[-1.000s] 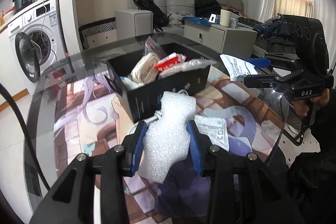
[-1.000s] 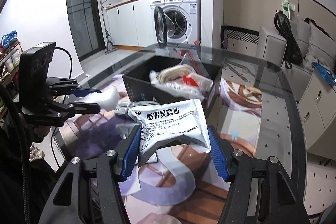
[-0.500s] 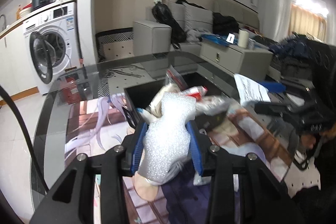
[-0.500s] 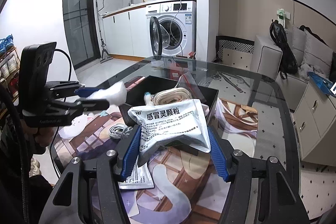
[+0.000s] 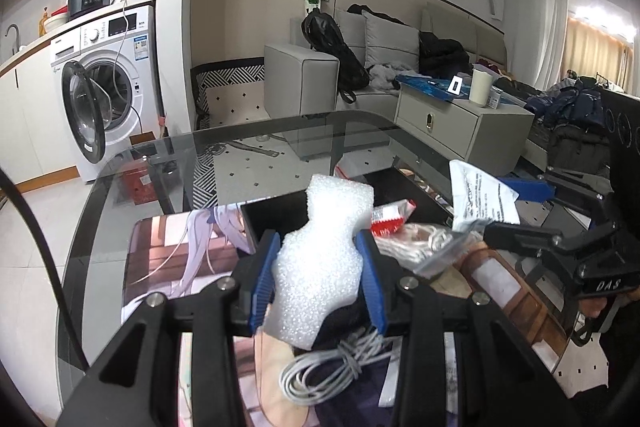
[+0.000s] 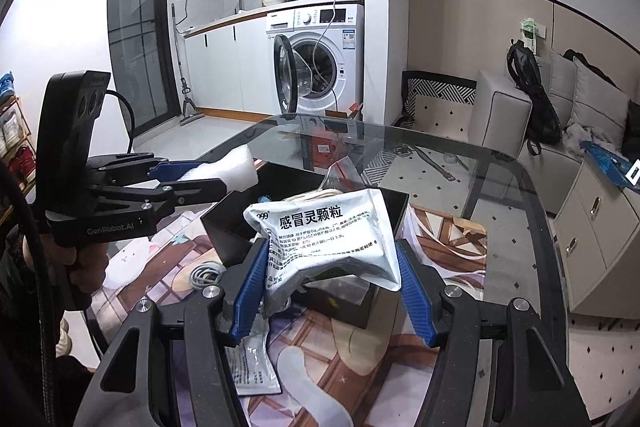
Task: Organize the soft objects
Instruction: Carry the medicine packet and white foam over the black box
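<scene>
A glass-topped table point(image 5: 132, 227) stands in an open room, with a washing machine point(image 6: 320, 59) by the kitchen counter and a grey sofa point(image 5: 384, 39) along the far wall. A printed mat point(image 6: 448, 247) covers the near part of the glass.

The left gripper point(image 5: 320, 275) points forward and somewhat downward, clamped on a white foam piece point(image 5: 320, 259) that stands upright between its blue pads, squeezed at its waist. Just beyond and below its tips sits a black box point(image 5: 272, 215) with an open top, holding a red-and-white packet point(image 5: 390, 217) and clear bags. A coiled grey cable point(image 5: 324, 367) lies on the mat under the fingers. In the right wrist view a hand point(image 6: 86, 267) grips the left tool's handle, and the foam hangs over the box's left rim.

The right gripper point(image 6: 330, 283) also tilts downward, its pads pressed on the sides of a silver medicine sachet point(image 6: 324, 239) printed with black characters, which bulges between them. The sachet hangs over the near wall of the box, above the mat. Below the left finger, flat on the mat, lies a second sachet point(image 6: 252, 367).
</scene>
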Demonstrator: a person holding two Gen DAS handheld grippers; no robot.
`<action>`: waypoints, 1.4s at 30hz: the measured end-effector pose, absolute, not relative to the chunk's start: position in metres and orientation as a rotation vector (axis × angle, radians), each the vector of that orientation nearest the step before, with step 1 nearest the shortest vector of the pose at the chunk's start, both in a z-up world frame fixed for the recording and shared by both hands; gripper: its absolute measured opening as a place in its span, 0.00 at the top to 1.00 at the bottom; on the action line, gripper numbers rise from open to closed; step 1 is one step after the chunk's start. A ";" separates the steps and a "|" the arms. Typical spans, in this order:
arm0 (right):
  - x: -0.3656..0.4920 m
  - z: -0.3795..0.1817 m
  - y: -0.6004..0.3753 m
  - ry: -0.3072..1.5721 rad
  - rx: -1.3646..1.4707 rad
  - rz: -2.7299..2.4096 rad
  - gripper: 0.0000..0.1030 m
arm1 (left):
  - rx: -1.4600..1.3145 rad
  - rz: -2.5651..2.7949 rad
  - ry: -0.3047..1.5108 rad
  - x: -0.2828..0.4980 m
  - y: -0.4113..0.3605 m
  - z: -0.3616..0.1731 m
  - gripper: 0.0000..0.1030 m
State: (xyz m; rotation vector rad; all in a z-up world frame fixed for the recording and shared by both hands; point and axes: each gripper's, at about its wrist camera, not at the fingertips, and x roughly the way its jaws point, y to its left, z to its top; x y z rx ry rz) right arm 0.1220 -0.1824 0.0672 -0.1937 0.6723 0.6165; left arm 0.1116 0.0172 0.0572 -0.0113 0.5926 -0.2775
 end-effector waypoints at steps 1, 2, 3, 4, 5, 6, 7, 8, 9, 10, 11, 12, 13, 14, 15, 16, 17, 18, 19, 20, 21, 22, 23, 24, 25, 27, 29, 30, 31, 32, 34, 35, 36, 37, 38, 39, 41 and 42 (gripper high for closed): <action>0.124 0.067 -0.181 0.673 -0.194 0.615 0.40 | -0.014 -0.278 0.591 0.115 0.017 0.057 0.63; 0.127 0.066 -0.180 0.676 -0.196 0.617 0.40 | -0.014 -0.276 0.593 0.118 0.016 0.057 0.63; 0.129 0.066 -0.178 0.677 -0.198 0.618 0.40 | -0.012 -0.274 0.594 0.120 0.015 0.057 0.63; 0.131 0.065 -0.176 0.677 -0.202 0.617 0.40 | -0.008 -0.272 0.593 0.121 0.014 0.056 0.63; 0.133 0.064 -0.175 0.680 -0.207 0.618 0.40 | -0.003 -0.267 0.592 0.124 0.013 0.056 0.63; 0.135 0.063 -0.173 0.680 -0.211 0.618 0.40 | -0.001 -0.268 0.594 0.126 0.012 0.055 0.63; 0.135 0.061 -0.171 0.682 -0.216 0.620 0.40 | -0.001 -0.269 0.595 0.128 0.011 0.055 0.63; 0.137 0.060 -0.169 0.686 -0.226 0.621 0.40 | -0.002 -0.267 0.595 0.131 0.011 0.054 0.63; 0.138 0.059 -0.166 0.686 -0.238 0.616 0.40 | -0.004 -0.268 0.596 0.133 0.011 0.053 0.63; 0.140 0.057 -0.162 0.686 -0.257 0.612 0.40 | -0.005 -0.269 0.598 0.136 0.011 0.053 0.63; 0.141 0.055 -0.160 0.689 -0.268 0.612 0.40 | -0.005 -0.267 0.601 0.139 0.011 0.052 0.63; 0.142 0.053 -0.158 0.691 -0.277 0.611 0.40 | -0.003 -0.264 0.604 0.142 0.010 0.051 0.63; 0.144 0.051 -0.156 0.693 -0.288 0.610 0.40 | 0.000 -0.263 0.606 0.143 0.010 0.050 0.63; 0.145 0.049 -0.154 0.696 -0.299 0.612 0.40 | 0.001 -0.263 0.609 0.145 0.010 0.049 0.63; 0.146 0.048 -0.152 0.699 -0.305 0.613 0.40 | 0.000 -0.265 0.612 0.147 0.009 0.048 0.63; 0.148 0.046 -0.150 0.702 -0.317 0.610 0.40 | 0.000 -0.266 0.613 0.149 0.009 0.047 0.63; 0.149 0.045 -0.149 0.704 -0.323 0.609 0.40 | -0.001 -0.266 0.614 0.151 0.009 0.047 0.63; 0.150 0.043 -0.148 0.707 -0.328 0.608 0.40 | -0.003 -0.265 0.618 0.153 0.009 0.045 0.63; 0.152 0.042 -0.148 0.708 -0.330 0.608 0.40 | -0.005 -0.265 0.622 0.154 0.010 0.044 0.63; 0.153 0.041 -0.147 0.711 -0.331 0.610 0.40 | -0.007 -0.265 0.624 0.155 0.011 0.042 0.63; 0.154 0.041 -0.146 0.713 -0.333 0.613 0.40 | -0.008 -0.263 0.627 0.157 0.011 0.042 0.63; 0.155 0.041 -0.146 0.714 -0.336 0.615 0.40 | -0.008 -0.262 0.629 0.158 0.011 0.041 0.63; 0.157 0.041 -0.146 0.714 -0.338 0.617 0.40 | -0.009 -0.262 0.631 0.159 0.011 0.040 0.63; 0.158 0.041 -0.145 0.715 -0.344 0.619 0.40 | -0.010 -0.262 0.632 0.160 0.012 0.040 0.63; 0.159 0.042 -0.144 0.716 -0.349 0.619 0.40 | -0.010 -0.262 0.633 0.160 0.012 0.039 0.63; 0.162 0.041 -0.141 0.716 -0.364 0.619 0.40 | -0.008 -0.259 0.634 0.163 0.012 0.039 0.63; 0.163 0.040 -0.140 0.717 -0.369 0.626 0.40 | -0.004 -0.259 0.638 0.164 0.011 0.038 0.63; 0.164 0.039 -0.139 0.721 -0.372 0.631 0.40 | -0.001 -0.260 0.639 0.164 0.011 0.037 0.63; 0.165 0.038 -0.138 0.723 -0.376 0.632 0.40 | 0.001 -0.261 0.641 0.165 0.010 0.037 0.63; 0.166 0.037 -0.136 0.727 -0.383 0.636 0.40 | 0.003 -0.261 0.642 0.165 0.010 0.036 0.63; 0.168 0.034 -0.134 0.731 -0.390 0.644 0.40 | 0.009 -0.263 0.644 0.165 0.009 0.036 0.63; 0.169 0.033 -0.133 0.733 -0.392 0.648 0.40 | 0.011 -0.263 0.646 0.166 0.008 0.036 0.63; 0.170 0.032 -0.132 0.734 -0.393 0.650 0.40 | 0.013 -0.260 0.647 0.166 0.008 0.035 0.63; 0.171 0.032 -0.132 0.734 -0.394 0.651 0.40 | 0.015 -0.260 0.648 0.167 0.008 0.035 0.63; 0.172 0.031 -0.130 0.735 -0.396 0.652 0.40 | 0.016 -0.263 0.651 0.168 0.007 0.035 0.63; 0.173 0.031 -0.129 0.733 -0.399 0.652 0.40 | 0.017 -0.265 0.651 0.168 0.006 0.035 0.63; 0.174 0.030 -0.128 0.734 -0.404 0.655 0.40 | 0.020 -0.267 0.651 0.169 0.006 0.034 0.63; 0.174 0.029 -0.128 0.735 -0.406 0.655 0.40 | 0.019 -0.268 0.652 0.169 0.006 0.034 0.63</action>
